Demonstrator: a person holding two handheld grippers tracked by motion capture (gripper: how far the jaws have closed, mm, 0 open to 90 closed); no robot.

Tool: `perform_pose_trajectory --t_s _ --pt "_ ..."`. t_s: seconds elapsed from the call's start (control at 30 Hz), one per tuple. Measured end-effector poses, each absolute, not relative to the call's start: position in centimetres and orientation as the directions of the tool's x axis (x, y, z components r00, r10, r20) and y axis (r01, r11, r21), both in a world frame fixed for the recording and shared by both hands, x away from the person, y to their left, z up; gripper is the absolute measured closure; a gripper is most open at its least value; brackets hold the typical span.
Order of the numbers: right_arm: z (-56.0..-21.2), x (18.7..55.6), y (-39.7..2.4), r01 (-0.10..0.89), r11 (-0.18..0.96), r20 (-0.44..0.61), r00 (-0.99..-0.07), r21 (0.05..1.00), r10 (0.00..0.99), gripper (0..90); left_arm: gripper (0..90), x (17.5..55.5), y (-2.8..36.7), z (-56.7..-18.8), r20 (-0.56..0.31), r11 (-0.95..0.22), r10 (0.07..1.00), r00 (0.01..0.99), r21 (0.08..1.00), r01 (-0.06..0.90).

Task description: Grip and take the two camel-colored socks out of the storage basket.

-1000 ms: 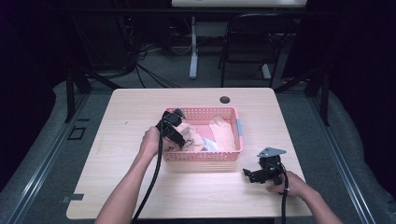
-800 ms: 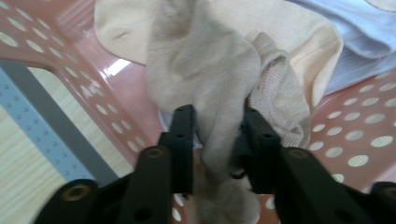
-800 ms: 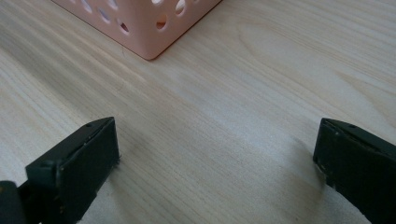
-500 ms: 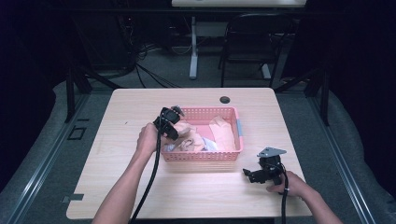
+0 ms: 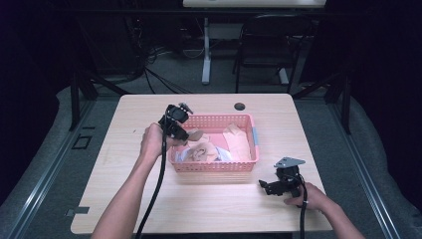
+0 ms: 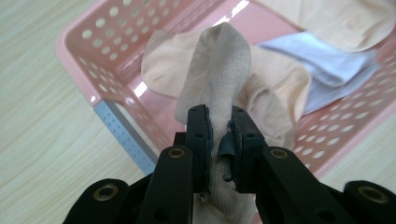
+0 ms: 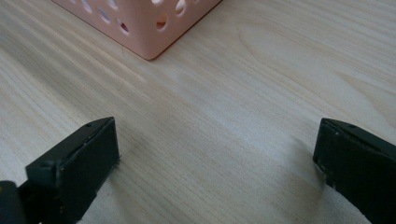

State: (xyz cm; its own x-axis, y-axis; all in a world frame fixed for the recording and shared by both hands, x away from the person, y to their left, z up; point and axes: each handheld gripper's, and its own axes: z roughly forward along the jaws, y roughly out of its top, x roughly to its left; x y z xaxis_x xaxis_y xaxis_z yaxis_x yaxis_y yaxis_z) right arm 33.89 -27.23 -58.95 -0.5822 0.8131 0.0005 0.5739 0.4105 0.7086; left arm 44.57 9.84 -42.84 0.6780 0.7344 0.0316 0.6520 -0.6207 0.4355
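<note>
Partly hidden, a beige sock [image 6: 215,74] fills the left tongs [image 6: 219,140].

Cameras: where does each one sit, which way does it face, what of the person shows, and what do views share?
High view: above the person's side, looking forward and down on the table; both forearms, left tool, right tool.
Left gripper view: on the left tool, looking along its jaws, shut on a sock over the basket.
Right gripper view: on the right tool, low over the table, jaws open, basket corner ahead.
Shared: all three show the basket; high and left also the sock.
</note>
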Motion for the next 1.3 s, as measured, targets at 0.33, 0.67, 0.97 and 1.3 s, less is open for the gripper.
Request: perform_pose_trajectory --t_s 0.33,0.67,0.97,1.3 --pt "-59.0 33.9 -27.2 0.574 0.405 0.005 -0.581 0.711 0.814 0.0 80.9 44.0 10.0 -39.7 0.048 -0.617 0.728 0.684 0.483 0.622" --pt "-59.0 33.9 -27.2 0.574 0.406 0.004 -0.581 0.711 0.814 0.0 81.6 43.3 11.3 -37.2 0.020 -0.601 0.710 0.704 0.538 0.591" --pt "-58.9 33.9 -27.3 0.575 0.416 -0.001 -0.585 0.704 0.811 0.0 82.3 42.6 13.5 -35.0 0.038 -0.578 0.726 0.686 0.574 0.580" --pt "-58.9 33.9 -27.2 0.577 0.410 0.003 -0.582 0.707 0.813 0.0 82.2 41.7 17.6 -34.6 0.015 -0.519 0.768 0.640 0.601 0.608"
